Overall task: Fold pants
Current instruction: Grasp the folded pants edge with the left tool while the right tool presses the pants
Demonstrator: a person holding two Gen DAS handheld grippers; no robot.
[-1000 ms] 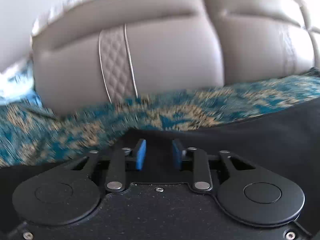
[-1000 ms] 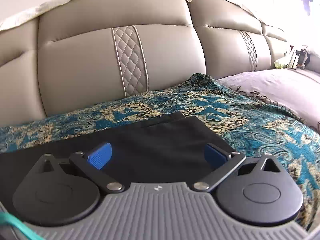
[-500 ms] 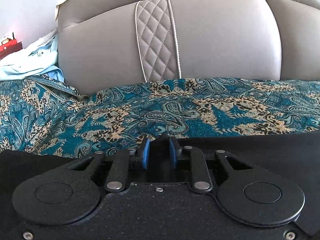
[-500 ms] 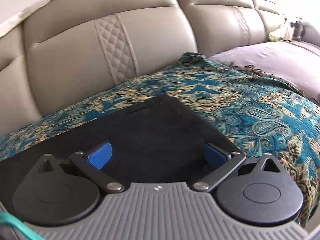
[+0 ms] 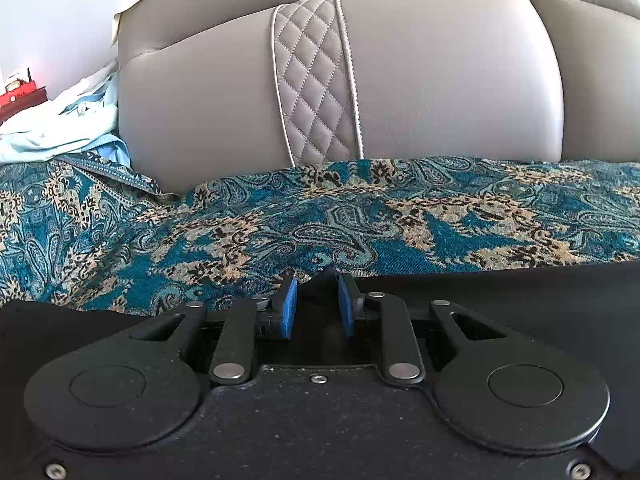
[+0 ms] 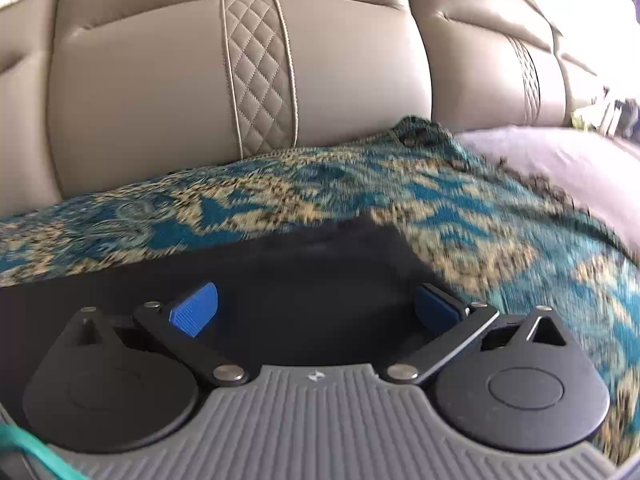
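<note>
The black pants (image 5: 520, 292) lie flat on a teal paisley bedspread (image 5: 280, 220). In the left wrist view my left gripper (image 5: 316, 292) sits at the pants' far edge. A small peak of black cloth stands pinched between its blue pads, which are close together. In the right wrist view my right gripper (image 6: 316, 300) hovers over a far corner of the pants (image 6: 320, 256). Its blue fingers (image 6: 194, 308) are spread wide with only flat cloth below them. This view is blurred by motion.
A padded grey headboard (image 5: 440, 80) rises just behind the bedspread. Light blue cloth (image 5: 60, 120) and a red box (image 5: 20, 96) lie at the far left. A lilac pillow (image 6: 560, 160) sits to the right of the bedspread (image 6: 480, 220).
My left gripper swung left along the pants' edge, narrowed onto a fold of cloth, then held still. My right gripper stayed open and shifted over the pants' corner, tilting lower.
</note>
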